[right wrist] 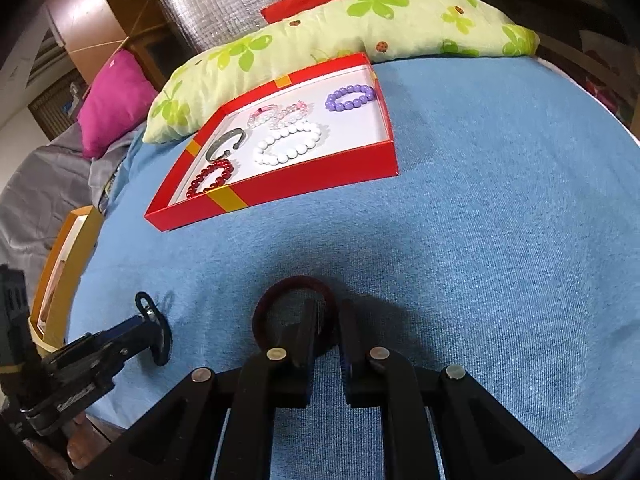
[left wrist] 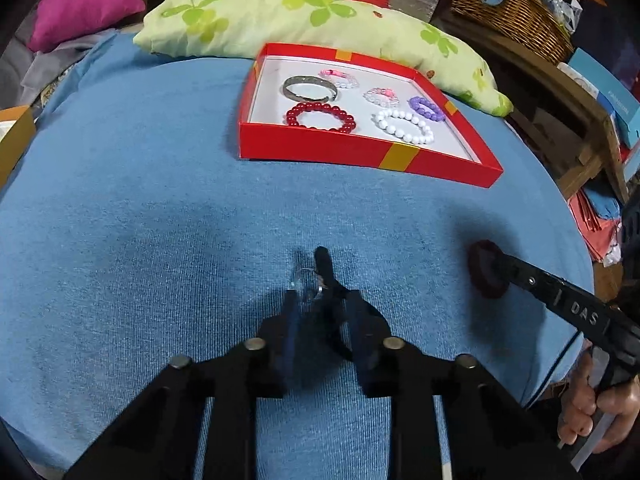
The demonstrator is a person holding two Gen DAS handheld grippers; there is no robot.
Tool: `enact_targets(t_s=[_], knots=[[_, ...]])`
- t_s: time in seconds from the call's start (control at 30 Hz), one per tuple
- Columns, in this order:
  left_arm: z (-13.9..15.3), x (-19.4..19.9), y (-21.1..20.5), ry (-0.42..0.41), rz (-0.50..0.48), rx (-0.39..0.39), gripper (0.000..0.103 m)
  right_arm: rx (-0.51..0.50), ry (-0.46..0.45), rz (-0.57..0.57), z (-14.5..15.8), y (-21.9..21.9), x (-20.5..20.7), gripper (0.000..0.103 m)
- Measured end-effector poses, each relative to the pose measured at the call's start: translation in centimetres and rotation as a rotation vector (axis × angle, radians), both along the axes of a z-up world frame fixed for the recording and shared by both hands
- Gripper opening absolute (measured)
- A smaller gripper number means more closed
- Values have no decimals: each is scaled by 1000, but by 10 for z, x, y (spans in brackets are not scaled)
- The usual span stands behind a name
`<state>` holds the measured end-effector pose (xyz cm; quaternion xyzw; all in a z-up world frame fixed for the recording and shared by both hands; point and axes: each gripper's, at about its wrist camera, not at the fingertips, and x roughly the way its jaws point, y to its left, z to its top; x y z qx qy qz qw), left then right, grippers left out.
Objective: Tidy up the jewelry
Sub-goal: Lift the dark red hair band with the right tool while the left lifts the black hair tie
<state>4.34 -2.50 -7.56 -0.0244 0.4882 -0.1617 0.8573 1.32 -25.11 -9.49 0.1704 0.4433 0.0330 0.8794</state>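
A red tray [left wrist: 308,151] [right wrist: 280,196] on the blue cloth holds a silver bangle [left wrist: 310,88], a red bead bracelet [left wrist: 320,118], a white bead bracelet [left wrist: 404,126], a purple one [left wrist: 427,109] and clear-pink ones [left wrist: 340,77]. My left gripper [left wrist: 316,284] is shut on a black band with a clear piece [left wrist: 308,280], low over the cloth; it shows in the right wrist view [right wrist: 154,320]. My right gripper [right wrist: 326,312] is shut on a dark red ring bracelet [right wrist: 276,292], seen from the left wrist view [left wrist: 486,268].
A green flowered pillow [left wrist: 280,16] lies behind the tray, with a magenta cushion [left wrist: 88,0] at far left. A wicker basket [left wrist: 516,8] and wooden furniture stand at the right. An orange box [right wrist: 60,280] sits at the cloth's left edge.
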Motion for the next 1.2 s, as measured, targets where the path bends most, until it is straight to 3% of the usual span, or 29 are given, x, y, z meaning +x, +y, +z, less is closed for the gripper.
enact_targets(t_s=[0.13, 0.7, 0.83, 0.9, 0.97, 1.0, 1.07, 1.1, 1.13, 1.2], knots=[[0, 2, 2, -4, 15, -9, 10, -25, -13, 22, 1, 4, -1, 9], [25, -4, -5, -78, -2, -42, 8, 46, -153, 39, 28, 2, -12, 8], [27, -5, -11, -97, -12, -16, 8, 91, -109, 43, 26, -4, -8, 9], [28, -6, -11, -100, -13, -10, 8, 68, -84, 38, 22, -5, -7, 21], [27, -6, -11, -98, -13, -8, 8, 48, -52, 49, 17, -4, -4, 55], [27, -6, -11, -98, -13, -4, 8, 44, -42, 54, 13, -3, -4, 57], [27, -7, -10, -98, -12, 1, 8, 13, -41, 69, 8, 1, -4, 51], [27, -7, -10, -96, -11, 1, 8, -20, -29, 84, 5, 6, -3, 43], [27, -7, -10, -95, -10, 3, 8, -65, -19, 99, 2, 11, -2, 24], [27, -8, -11, -97, -12, 8, 8, -148, -18, 106, 0, 18, -2, 10]])
